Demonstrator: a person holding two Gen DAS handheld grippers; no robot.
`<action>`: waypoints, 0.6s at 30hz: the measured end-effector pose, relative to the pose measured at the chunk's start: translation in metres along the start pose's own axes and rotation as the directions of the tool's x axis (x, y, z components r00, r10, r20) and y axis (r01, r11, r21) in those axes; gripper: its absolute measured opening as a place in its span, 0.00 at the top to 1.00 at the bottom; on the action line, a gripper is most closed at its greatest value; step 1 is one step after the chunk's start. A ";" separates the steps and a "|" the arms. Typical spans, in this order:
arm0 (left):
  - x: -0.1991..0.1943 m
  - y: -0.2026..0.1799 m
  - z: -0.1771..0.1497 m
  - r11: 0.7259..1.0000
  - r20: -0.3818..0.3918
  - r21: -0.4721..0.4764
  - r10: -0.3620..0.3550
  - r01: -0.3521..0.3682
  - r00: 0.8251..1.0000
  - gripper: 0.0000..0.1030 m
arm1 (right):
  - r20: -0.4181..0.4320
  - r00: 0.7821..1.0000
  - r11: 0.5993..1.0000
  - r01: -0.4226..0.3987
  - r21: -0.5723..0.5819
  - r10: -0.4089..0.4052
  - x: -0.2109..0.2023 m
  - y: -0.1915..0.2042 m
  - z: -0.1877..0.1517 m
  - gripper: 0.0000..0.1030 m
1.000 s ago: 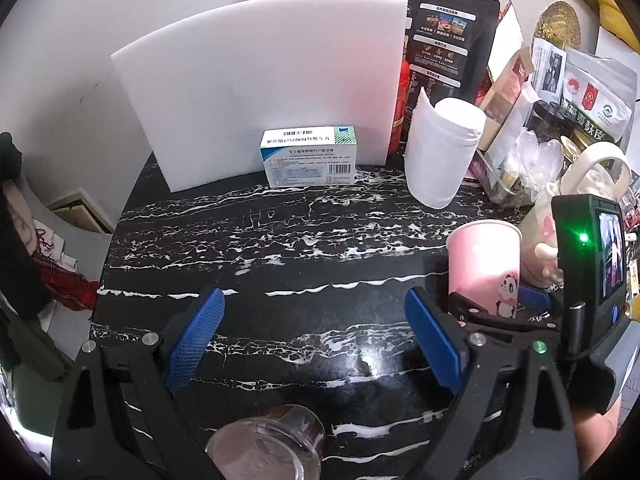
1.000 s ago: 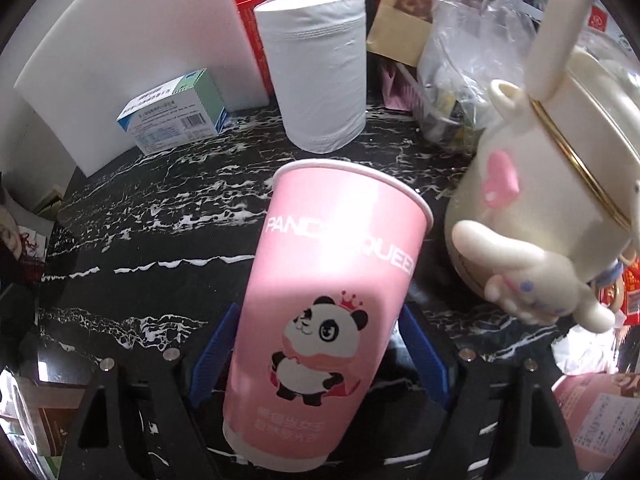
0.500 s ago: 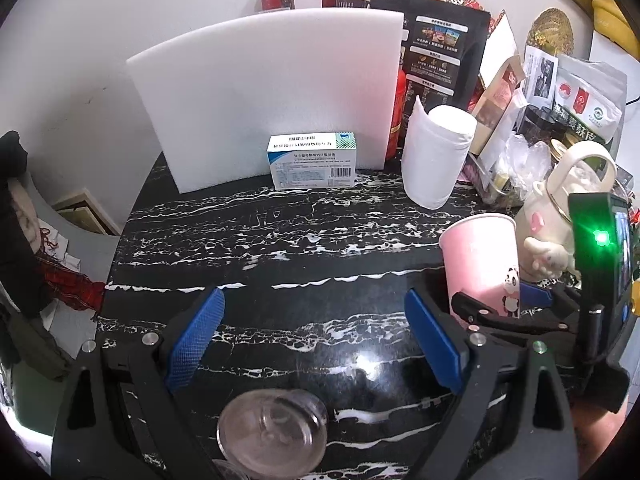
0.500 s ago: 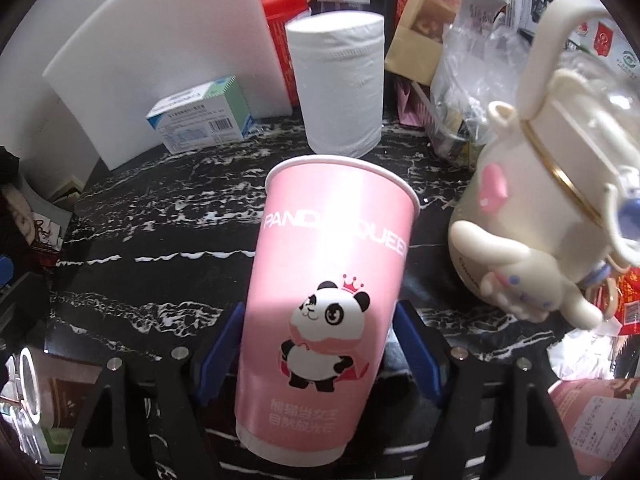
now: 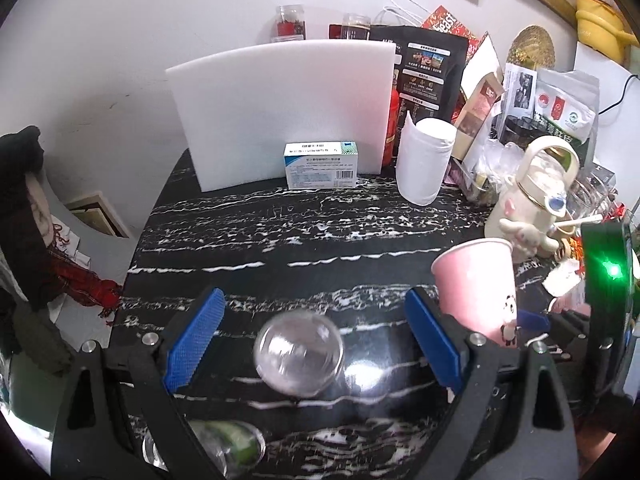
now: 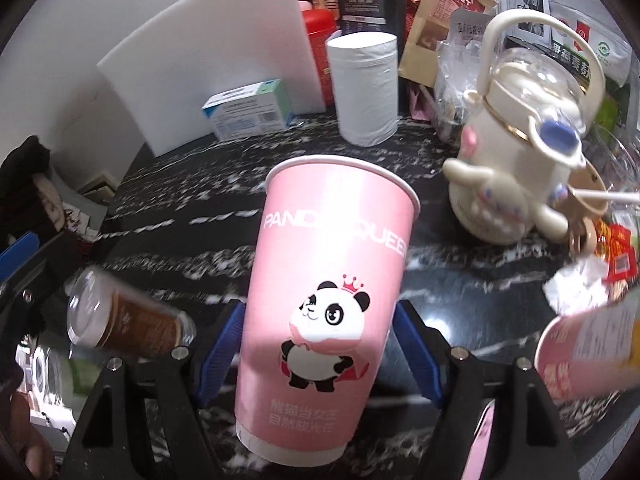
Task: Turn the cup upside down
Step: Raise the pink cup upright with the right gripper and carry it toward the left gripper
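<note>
The right tongs (image 6: 316, 344) pinch the pink paper cup (image 6: 326, 300) low on its body, one blue pad on each side of the panda print, and the cup stands nearly upright with its mouth upward and leaning slightly away from the camera. Whether its base touches the black marbled desk (image 6: 460, 276) cannot be told from here. In the left wrist view the same cup (image 5: 476, 284) sits at the right edge, tilted a little, with the right tongs' dark frame and a green light just beside it. The left tongs (image 5: 312, 344) are spread wide and hold nothing, their blue pads (image 5: 196, 336) well apart above the desk (image 5: 280, 248). Between them lies a clear plastic bottle (image 5: 300, 356), seen end-on and untouched by either pad; from the right wrist view it is a brown-labelled bottle (image 6: 128, 320) lying on its side to the left of the cup. Farther back stand a white foam board (image 5: 280, 108), a small medicine box (image 5: 320, 164) against it, a roll of white paper (image 5: 424, 160) and a cream teapot (image 6: 520, 160) near the cup's right.
</note>
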State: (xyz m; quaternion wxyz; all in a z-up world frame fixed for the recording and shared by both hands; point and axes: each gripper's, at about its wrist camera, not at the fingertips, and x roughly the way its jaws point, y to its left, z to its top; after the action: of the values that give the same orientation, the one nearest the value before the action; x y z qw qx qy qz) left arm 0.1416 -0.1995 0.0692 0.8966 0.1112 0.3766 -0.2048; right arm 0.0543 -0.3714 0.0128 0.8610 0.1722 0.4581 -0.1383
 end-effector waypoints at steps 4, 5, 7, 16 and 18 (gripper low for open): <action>-0.017 0.008 -0.018 1.000 0.008 -0.001 0.012 -0.012 1.000 0.11 | -0.018 1.000 1.000 -0.021 -0.009 0.021 -0.002 0.008 -0.019 0.26; -0.021 0.010 -0.023 1.000 0.007 -0.003 0.016 -0.016 1.000 0.11 | -0.027 0.999 0.999 -0.031 -0.011 0.030 -0.001 0.011 -0.024 0.26; -0.024 0.014 -0.029 1.000 0.003 -0.010 0.021 -0.021 1.000 0.11 | -0.040 0.998 0.999 -0.049 -0.012 0.049 0.002 0.016 -0.032 0.26; -0.032 0.031 -0.046 0.998 -0.012 -0.041 0.050 -0.050 0.999 0.11 | -0.075 0.992 0.994 -0.103 -0.035 0.100 0.015 0.035 -0.049 0.26; -0.032 0.031 -0.047 0.998 -0.017 -0.044 0.054 -0.055 0.998 0.11 | -0.076 0.992 0.994 -0.103 -0.043 0.100 0.017 0.038 -0.050 0.26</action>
State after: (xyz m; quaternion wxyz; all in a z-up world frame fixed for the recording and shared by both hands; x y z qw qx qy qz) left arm 0.1059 -0.1465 0.0608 0.9010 0.1033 0.3851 -0.1711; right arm 0.0417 -0.3172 -0.0206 0.8532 0.1799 0.4835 -0.0772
